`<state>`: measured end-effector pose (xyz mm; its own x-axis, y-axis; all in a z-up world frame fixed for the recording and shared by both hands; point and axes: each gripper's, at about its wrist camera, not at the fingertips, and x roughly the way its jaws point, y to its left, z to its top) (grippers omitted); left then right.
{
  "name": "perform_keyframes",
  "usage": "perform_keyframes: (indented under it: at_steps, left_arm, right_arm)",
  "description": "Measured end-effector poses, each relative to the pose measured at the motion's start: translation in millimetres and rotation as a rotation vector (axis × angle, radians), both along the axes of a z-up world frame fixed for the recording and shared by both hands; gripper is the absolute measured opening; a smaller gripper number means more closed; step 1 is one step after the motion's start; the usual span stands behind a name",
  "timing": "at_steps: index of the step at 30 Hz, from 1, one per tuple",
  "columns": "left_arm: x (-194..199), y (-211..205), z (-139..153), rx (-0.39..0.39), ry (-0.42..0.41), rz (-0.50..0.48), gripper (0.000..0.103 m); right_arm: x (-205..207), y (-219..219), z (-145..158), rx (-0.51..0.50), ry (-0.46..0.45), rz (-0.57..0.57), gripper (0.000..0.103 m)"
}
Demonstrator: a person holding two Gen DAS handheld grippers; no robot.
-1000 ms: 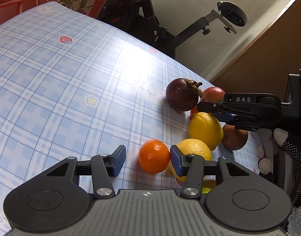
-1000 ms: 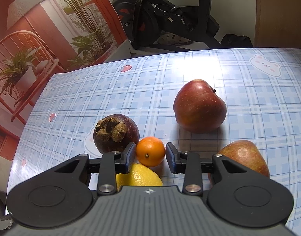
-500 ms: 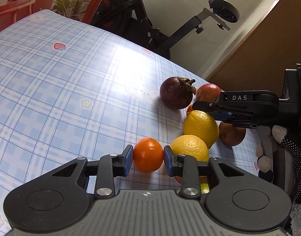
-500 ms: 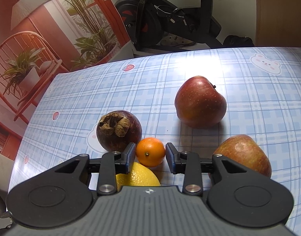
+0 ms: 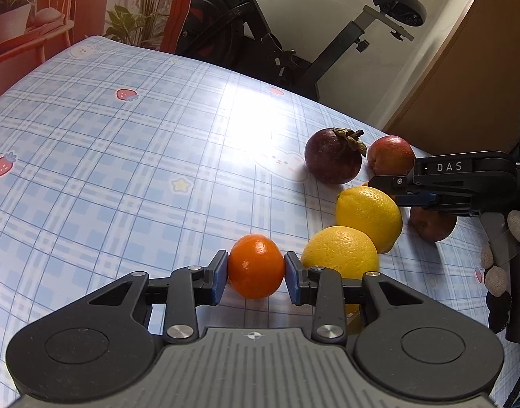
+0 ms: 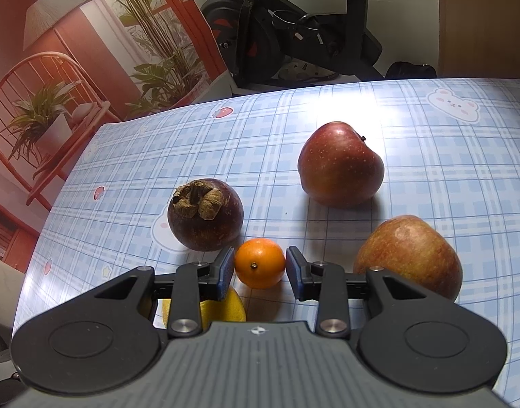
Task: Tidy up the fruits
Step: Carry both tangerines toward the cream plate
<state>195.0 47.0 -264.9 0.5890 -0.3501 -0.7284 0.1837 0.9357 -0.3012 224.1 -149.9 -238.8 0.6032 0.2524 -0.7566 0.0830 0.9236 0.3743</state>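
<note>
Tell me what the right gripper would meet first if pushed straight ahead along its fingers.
The small orange already sitting between the right gripper pads; past it, probably bare tablecloth.

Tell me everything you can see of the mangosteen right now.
The mangosteen is round, with a dark purple, matte rind and a dried brown calyx that faces the right wrist camera, tilted sideways rather than upright. It rests on the blue plaid tablecloth, over a printed bear, ungripped. The small orange sits close beside it; contact cannot be told. The red apple stands apart.
</note>
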Motion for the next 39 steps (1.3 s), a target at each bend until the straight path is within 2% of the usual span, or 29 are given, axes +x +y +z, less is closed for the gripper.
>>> perform_keyframes:
  at_steps: [8,18,28,39]
  left_arm:
    - [-6,2,8,0.018,-0.042,-0.001,0.036]
    - [-28,-5,36,0.044,-0.116,-0.034,0.036]
    - [-75,-27,62,0.055,-0.173,-0.151,0.036]
    - [-127,-59,45,0.078,-0.151,-0.3,0.036]
  right_arm:
    - [-6,-3,0,0.013,-0.02,-0.005,0.036]
    - [-31,-9,23,0.018,-0.084,-0.005,0.036]
    - [-88,-14,50,0.04,-0.139,0.003,0.036]
    - [-162,-12,39,0.051,-0.111,0.014,0.036]
